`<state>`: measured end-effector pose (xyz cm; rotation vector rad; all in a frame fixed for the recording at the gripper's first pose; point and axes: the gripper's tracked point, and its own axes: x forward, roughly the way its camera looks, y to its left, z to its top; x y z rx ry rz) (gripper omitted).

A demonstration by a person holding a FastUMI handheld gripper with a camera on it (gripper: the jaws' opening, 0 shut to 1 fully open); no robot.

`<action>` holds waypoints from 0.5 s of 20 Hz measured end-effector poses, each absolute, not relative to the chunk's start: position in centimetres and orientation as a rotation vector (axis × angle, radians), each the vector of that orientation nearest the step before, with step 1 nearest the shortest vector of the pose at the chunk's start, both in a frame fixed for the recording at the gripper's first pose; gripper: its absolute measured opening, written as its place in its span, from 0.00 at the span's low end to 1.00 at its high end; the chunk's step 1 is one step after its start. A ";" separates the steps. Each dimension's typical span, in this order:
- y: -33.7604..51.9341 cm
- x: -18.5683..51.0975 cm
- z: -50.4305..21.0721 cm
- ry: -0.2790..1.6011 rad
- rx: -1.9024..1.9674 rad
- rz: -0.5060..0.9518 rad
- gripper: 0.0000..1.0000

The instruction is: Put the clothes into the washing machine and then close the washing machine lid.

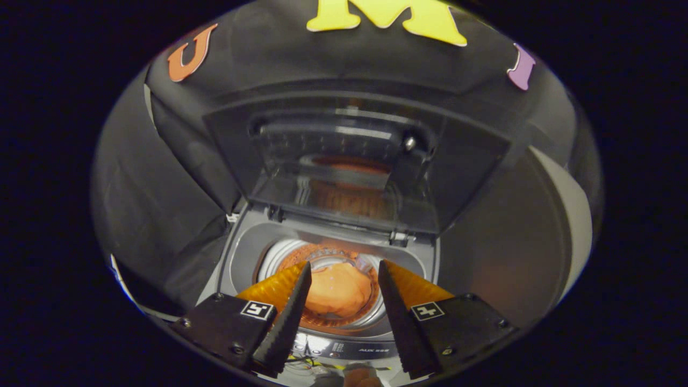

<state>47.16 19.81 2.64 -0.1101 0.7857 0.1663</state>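
Note:
An orange garment (337,293) lies down inside the drum of the small grey top-loading washing machine (244,252). The machine's tinted see-through lid (349,161) stands raised and upright at the back, mirroring the orange drum. My gripper (344,269) hovers above the drum opening, open, with nothing between its two orange-and-black fingers (287,301). The garment shows through the gap between them, lower down and apart from both.
The machine's control panel (349,349) runs along its front edge just under the fingers. Black cloth walls close in on the left and behind. A pale rounded surface (570,209) stands at the right.

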 end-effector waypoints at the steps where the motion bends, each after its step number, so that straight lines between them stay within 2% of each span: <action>1: 19.6 47.4 4.4 0.761 -0.102 0.159 0.79; 10: 18.5 49.2 16.1 0.605 -0.120 0.149 0.79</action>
